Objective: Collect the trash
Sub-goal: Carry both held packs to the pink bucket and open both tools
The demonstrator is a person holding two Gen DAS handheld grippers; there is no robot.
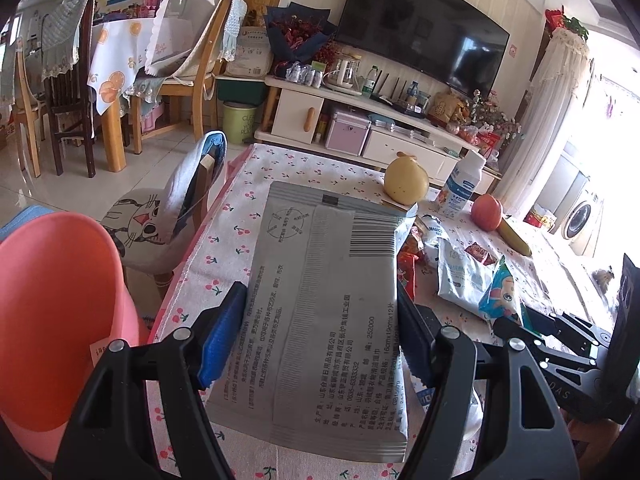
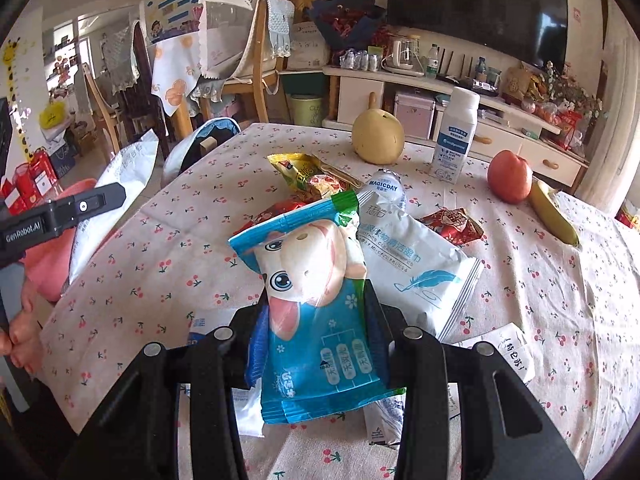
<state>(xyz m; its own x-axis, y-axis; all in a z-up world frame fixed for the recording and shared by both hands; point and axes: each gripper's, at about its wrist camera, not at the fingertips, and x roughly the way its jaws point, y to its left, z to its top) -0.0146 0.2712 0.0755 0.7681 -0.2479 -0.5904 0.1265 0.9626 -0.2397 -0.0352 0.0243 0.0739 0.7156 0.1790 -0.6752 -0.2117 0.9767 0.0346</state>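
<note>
My left gripper (image 1: 320, 336) is shut on a large grey wet-wipe packet (image 1: 320, 288), held flat above the table's left edge, beside the pink bin (image 1: 52, 312). My right gripper (image 2: 316, 336) is shut on a blue cartoon-cow snack wrapper (image 2: 316, 300), held upright over the table. More wrappers lie on the cherry-print tablecloth (image 2: 160, 256): a white wipes packet (image 2: 416, 268), a yellow-red snack bag (image 2: 308, 176), a small red wrapper (image 2: 452, 220). The left gripper's body (image 2: 60, 212) and the grey packet (image 2: 120, 184) show at the left of the right wrist view.
A pear (image 2: 378, 134), a white bottle (image 2: 456, 132), an apple (image 2: 510, 176) and a banana (image 2: 554, 216) stand at the table's far side. A cat-print chair (image 1: 160, 216) stands left of the table. A TV cabinet (image 1: 360, 120) is behind.
</note>
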